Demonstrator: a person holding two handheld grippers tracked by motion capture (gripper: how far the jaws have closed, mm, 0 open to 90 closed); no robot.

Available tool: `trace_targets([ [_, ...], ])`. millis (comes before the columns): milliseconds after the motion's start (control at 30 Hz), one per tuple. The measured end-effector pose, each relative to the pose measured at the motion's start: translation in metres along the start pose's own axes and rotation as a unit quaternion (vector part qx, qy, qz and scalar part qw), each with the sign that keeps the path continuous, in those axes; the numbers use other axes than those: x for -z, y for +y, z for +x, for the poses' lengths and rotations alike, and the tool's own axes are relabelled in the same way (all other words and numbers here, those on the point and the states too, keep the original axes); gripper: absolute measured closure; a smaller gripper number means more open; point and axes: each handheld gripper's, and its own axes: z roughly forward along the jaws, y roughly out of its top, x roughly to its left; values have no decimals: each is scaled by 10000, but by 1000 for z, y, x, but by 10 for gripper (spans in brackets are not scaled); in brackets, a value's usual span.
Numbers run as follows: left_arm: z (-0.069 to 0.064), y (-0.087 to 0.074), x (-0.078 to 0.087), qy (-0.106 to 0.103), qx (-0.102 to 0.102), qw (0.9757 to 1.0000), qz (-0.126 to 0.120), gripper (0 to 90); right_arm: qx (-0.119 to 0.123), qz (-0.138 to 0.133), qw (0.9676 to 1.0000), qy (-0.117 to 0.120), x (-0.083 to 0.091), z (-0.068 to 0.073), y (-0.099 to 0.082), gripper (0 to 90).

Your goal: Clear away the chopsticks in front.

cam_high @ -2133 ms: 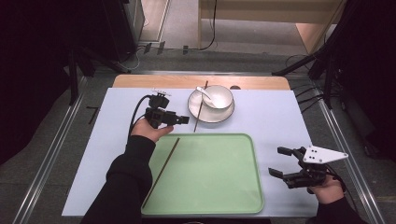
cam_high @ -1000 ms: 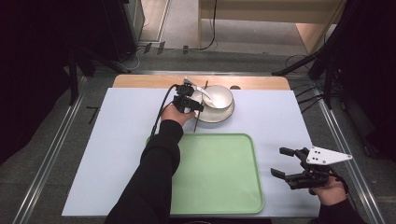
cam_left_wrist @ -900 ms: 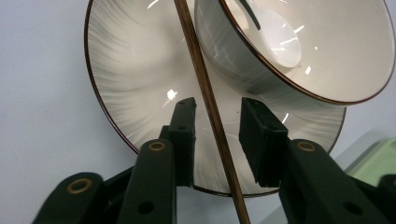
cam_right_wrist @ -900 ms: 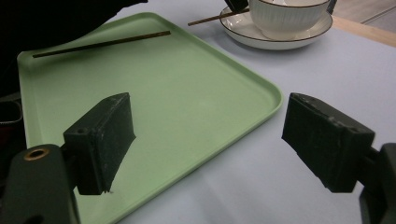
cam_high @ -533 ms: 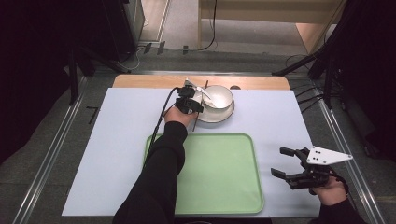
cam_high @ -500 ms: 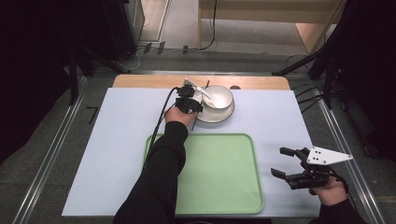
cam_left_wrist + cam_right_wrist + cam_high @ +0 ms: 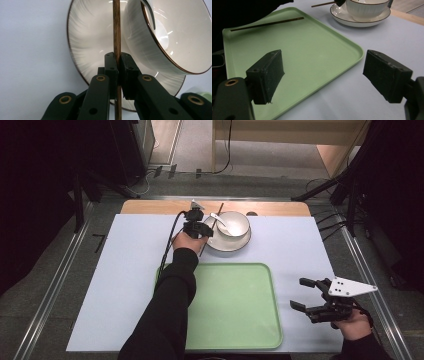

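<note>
A thin brown chopstick (image 7: 116, 30) lies across the rim of the white saucer (image 7: 82, 50), just left of the bowl (image 7: 175, 32) that sits on it, and the left gripper (image 7: 117, 61) has just pinched its jaws shut on that stick, which passes straight up between the pads. In the high view the left gripper (image 7: 196, 226) sits at the saucer's left edge, near the far side of the pale blue mat (image 7: 125, 270). A white spoon (image 7: 220, 219) rests in the bowl, close beside the grip. A second chopstick (image 7: 268, 23) lies on the green tray (image 7: 317, 57), its near end lost under the dark sleeve. The right gripper (image 7: 322, 77) hovers well apart at the tray's right edge, jaws spread wide with nothing between them. Two chopsticks, one bowl, one saucer, one spoon, one tray.
</note>
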Motion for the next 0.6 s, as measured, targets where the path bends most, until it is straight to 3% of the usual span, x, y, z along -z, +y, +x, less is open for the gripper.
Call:
trace_targets([
  [367,28,-1,38,-1,250,9995,-188,861,-6,0,10000,-6,0,0,0,175],
  [600,47,-15,62,73,197,9997,-147,861,-10,8,10000,2,0,1,0,175],
])
